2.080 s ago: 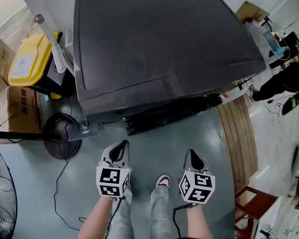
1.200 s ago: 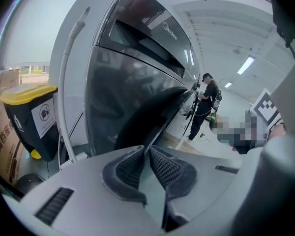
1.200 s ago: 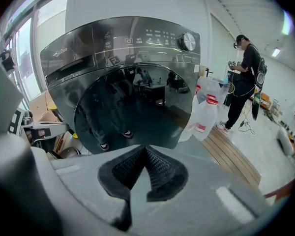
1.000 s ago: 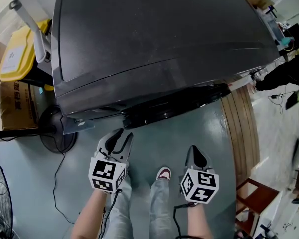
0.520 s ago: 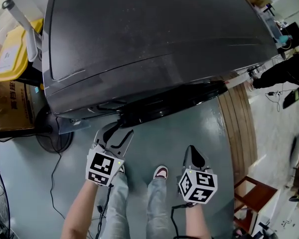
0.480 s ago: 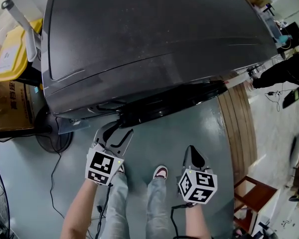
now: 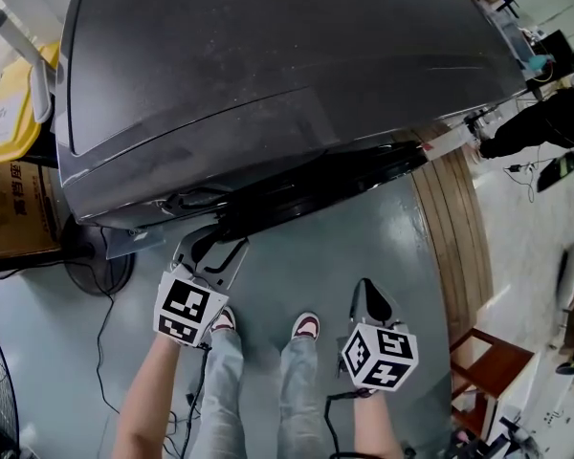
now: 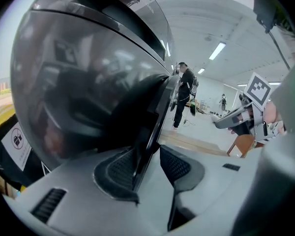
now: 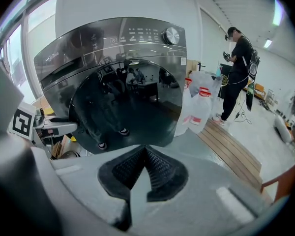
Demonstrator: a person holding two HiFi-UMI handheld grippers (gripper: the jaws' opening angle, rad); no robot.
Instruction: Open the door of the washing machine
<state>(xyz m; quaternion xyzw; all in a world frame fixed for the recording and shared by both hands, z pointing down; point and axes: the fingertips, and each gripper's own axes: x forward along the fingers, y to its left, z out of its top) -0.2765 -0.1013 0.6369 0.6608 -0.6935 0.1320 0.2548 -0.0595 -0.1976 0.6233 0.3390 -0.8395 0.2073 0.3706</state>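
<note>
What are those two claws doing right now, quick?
Left gripper: open, jaws just closing a little around the washing machine door's edge, not clamped yet.
Right gripper: shut, holding nothing.

The washing machine (image 7: 268,75) is cropped at head view's top.

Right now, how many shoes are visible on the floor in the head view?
2. The left shoe shows beside the left gripper; the right shoe lies near the right gripper.
</note>
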